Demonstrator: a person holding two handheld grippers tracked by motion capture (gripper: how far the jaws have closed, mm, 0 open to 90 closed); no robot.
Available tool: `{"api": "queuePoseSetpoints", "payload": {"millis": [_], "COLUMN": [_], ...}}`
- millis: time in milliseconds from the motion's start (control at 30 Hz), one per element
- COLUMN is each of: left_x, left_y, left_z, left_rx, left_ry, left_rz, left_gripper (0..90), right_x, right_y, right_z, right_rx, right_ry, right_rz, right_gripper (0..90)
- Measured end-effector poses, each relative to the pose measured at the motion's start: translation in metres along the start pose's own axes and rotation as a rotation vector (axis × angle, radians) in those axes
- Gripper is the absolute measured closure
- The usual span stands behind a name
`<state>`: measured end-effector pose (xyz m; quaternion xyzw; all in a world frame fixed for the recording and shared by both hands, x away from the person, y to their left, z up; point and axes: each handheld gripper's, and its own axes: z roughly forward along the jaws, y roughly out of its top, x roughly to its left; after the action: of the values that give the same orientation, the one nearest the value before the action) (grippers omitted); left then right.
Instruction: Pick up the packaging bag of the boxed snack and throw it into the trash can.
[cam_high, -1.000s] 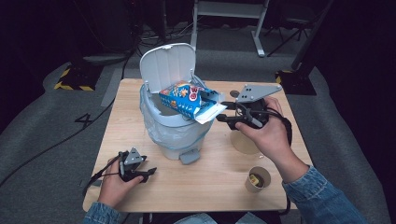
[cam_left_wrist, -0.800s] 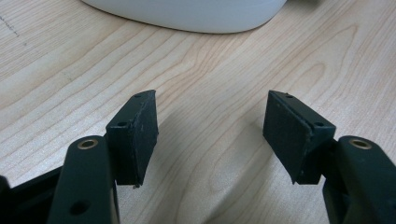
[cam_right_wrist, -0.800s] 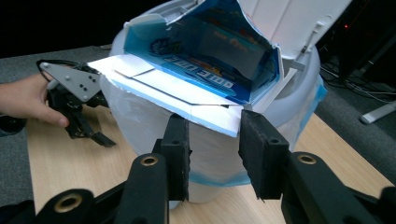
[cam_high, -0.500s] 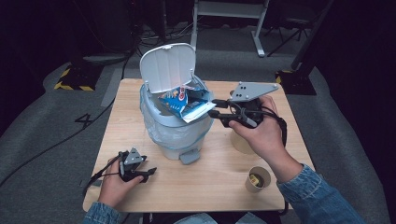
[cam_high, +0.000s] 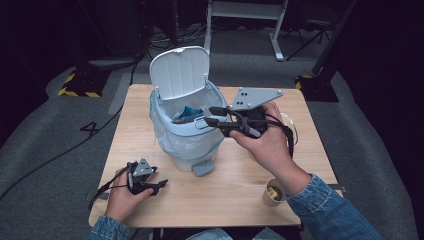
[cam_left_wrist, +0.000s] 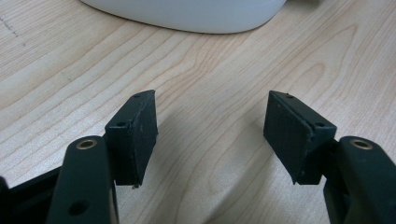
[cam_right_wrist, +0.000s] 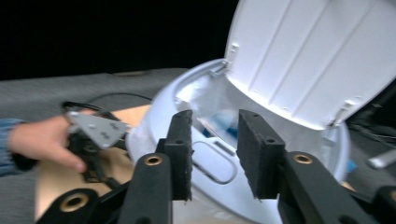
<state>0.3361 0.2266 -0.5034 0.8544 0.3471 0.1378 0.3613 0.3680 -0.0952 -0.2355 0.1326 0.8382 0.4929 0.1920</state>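
A white pedal bin (cam_high: 187, 135) with a clear liner stands mid-table, its lid (cam_high: 180, 72) tipped up. A blue snack bag (cam_high: 189, 114) lies inside it. My right gripper (cam_high: 211, 116) hovers level at the bin's right rim and points in over the opening. Its jaws have just been closing, but a gap still shows between them with nothing in it. In the right gripper view (cam_right_wrist: 215, 135) they frame the bin's mouth under the lid (cam_right_wrist: 308, 60). My left gripper (cam_high: 161, 186) rests open on the table near the front left; its view (cam_left_wrist: 210, 126) shows bare wood and the bin's base (cam_left_wrist: 196, 11).
A paper cup (cam_high: 272, 192) with something yellow inside stands near the front right edge. A clear round container (cam_high: 291, 127) sits behind my right hand. The bin's pedal (cam_high: 202, 167) juts toward me. Dark floor with cables surrounds the wooden table (cam_high: 240, 195).
The snack bag left my right gripper and dropped from above the rim down into the bin. The right gripper drew back slightly to the right and its jaws narrowed. The left gripper stayed put.
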Motion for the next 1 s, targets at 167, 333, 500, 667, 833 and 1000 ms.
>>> {"api": "queuePoseSetpoints", "payload": {"millis": [167,333,500,667,833,1000], "left_x": [0.0,0.0,0.001,0.0,0.0,0.0], "left_y": [0.0,0.0,0.0,-0.001,-0.001,-0.001], "left_z": [0.0,0.0,0.0,-0.001,-0.001,-0.001], "left_rx": [0.001,0.0,0.0,0.001,0.001,0.001], "left_ry": [-0.001,-0.005,-0.012,-0.012,-0.013,-0.015], "left_rz": [-0.001,-0.006,-0.005,0.003,0.004,0.003], "left_gripper": [35.3,35.0,34.9,34.2,33.9,33.8], "right_x": [-0.009,-0.031,-0.043,-0.056,-0.063,-0.063], "right_y": [-0.006,-0.022,-0.034,-0.049,-0.06,-0.078], "right_z": [0.003,-0.012,-0.029,-0.054,-0.076,-0.096], "right_rx": [0.037,0.046,0.051,0.05,0.045,0.058], "right_ry": [-0.061,-0.11,-0.112,-0.041,0.017,0.013], "right_rz": [0.004,0.074,0.103,0.118,0.116,0.125], "right_gripper": [54.7,39.9,35.4,27.7,25.4,25.4]}}
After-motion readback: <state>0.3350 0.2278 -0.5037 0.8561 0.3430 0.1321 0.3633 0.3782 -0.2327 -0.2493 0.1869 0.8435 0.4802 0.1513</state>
